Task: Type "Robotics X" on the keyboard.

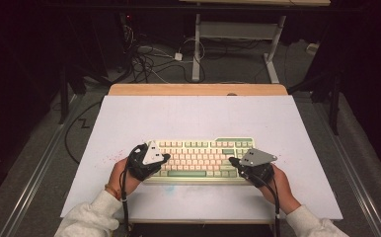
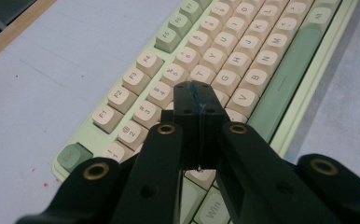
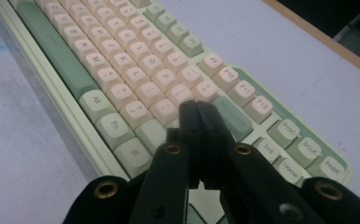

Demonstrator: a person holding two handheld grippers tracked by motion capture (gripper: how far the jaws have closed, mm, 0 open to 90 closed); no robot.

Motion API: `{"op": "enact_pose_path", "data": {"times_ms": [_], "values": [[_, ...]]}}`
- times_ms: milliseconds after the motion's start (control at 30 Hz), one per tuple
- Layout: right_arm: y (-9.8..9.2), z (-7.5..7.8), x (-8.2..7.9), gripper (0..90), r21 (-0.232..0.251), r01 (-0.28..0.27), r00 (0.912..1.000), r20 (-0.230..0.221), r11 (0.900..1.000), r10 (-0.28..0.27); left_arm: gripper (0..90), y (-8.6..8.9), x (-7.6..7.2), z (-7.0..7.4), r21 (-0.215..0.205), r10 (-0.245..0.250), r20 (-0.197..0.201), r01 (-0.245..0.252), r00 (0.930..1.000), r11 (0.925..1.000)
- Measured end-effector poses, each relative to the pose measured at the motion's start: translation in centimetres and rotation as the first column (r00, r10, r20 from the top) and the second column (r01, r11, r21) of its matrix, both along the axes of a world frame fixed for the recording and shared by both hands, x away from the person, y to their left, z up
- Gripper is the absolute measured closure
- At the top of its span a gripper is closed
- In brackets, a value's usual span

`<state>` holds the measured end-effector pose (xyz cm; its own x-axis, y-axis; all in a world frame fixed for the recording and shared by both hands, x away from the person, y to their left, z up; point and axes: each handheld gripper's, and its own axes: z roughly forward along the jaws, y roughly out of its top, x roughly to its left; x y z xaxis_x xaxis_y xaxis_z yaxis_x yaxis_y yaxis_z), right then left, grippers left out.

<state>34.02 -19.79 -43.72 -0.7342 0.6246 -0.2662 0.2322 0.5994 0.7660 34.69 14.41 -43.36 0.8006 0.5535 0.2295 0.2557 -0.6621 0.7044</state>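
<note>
1. Keyboard [image 1: 201, 160], cream and green keys, lies flat near the front edge of the white worktop [image 1: 193, 118], between the two hands.
2. Left gripper [image 1: 165, 158] hangs over the keyboard's left end; in the left gripper view its jaws are pressed together above the letter rows, holding nothing.
3. Right gripper [image 1: 233, 161] sits over the right end, jaws likewise closed together and empty, tips above the keys beside the green Enter key [image 3: 231, 116].

The left tool [image 2: 197, 100] hides several keys of the keyboard [image 2: 280, 88] beneath it.
</note>
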Motion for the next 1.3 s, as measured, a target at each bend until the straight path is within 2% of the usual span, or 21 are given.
{"op": "enact_pose_path", "data": {"times_ms": [67,200,267,333,367,433,500,567,633,700,833,900,1067,1100,1300], "values": [[-0.1,0.1,0.0,86.6,0.002,-0.003,1.0,0.006,1.0,0.003,86.8,0.0,-0.1,0.0,-0.002,0.005,0.02,-0.005,0.9998,1.0],[-0.2,0.2,0.0,85.3,0.014,0.008,0.9999,0.008,1.0,-0.008,82.2,0.2,-0.2,0.0,-0.012,0.021,0.043,-0.021,0.9989,0.9997],[-0.2,0.3,0.0,82.5,0.022,0.001,0.9999,0.01,1.0,-0.001,81.7,0.3,-0.2,0.0,-0.019,0.023,0.044,-0.023,0.9987,0.9996],[-0.2,0.2,0.0,79.8,0.021,0.002,0.9999,0.011,1.0,-0.002,74.6,0.3,-0.1,0.0,-0.019,0.032,0.055,-0.031,0.9979,0.9993],[-0.2,0.2,0.1,78.4,0.023,0.001,0.9999,0.013,1.0,-0.002,74.2,0.3,-0.1,-0.1,-0.017,0.031,0.053,-0.03,0.9981,0.9994],[-0.2,0.2,0.1,73.3,0.026,0.005,0.9998,0.02,1.0,-0.005,64.5,0.2,-0.1,-0.2,-0.013,0.038,0.06,-0.037,0.9975,0.9992],[-0.2,0.2,0.1,70.0,0.028,0.003,0.9998,0.022,1.0,-0.004,60.1,0.2,-0.1,-0.3,-0.018,0.036,0.054,-0.035,0.9979,0.9992],[-0.2,0.3,0.1,64.6,0.033,0.004,0.9997,0.024,0.999,-0.004,52.9,0.1,-0.1,-0.4,-0.007,0.046,0.074,-0.046,0.9962,0.9989],[-0.2,0.2,0.1,60.1,0.037,0.008,0.9995,0.03,0.999,-0.009,41.9,0.1,-0.1,-0.5,-0.01,0.06,0.085,-0.059,0.9946,0.9982],[-0.2,0.3,0.1,50.9,0.043,0.007,0.9993,0.037,0.999,-0.008,31.0,0.0,-0.2,-0.7,-0.016,0.08,0.102,-0.079,0.9916,0.9968],[-0.1,0.2,0.1,32.2,0.054,0.019,0.9986,0.048,0.998,-0.022,21.6,-0.1,-0.1,-0.7,-0.028,0.084,0.1,-0.082,0.9914,0.9963],[0.0,0.2,0.2,25.5,0.059,0.027,0.9983,0.051,0.998,-0.03,19.6,-0.1,-0.1,-0.7,-0.039,0.074,0.099,-0.071,0.9923,0.9967],[-0.2,0.4,0.2,17.8,0.093,0.046,0.996,0.072,0.995,-0.052,17.2,-0.2,-0.4,-0.6,-0.05,0.058,0.114,-0.053,0.9918,0.9973],[-0.2,0.5,0.3,15.7,0.09,0.029,0.9969,0.07,0.995,-0.035,17.2,-0.2,-0.5,-0.5,-0.055,0.059,0.117,-0.053,0.9914,0.9971],[-0.2,0.8,0.0,16.7,0.095,0.036,0.9953,0.086,0.995,-0.044,17.2,-0.1,-1.1,-0.2,-0.078,0.072,0.152,-0.06,0.9857,0.9951]]}}
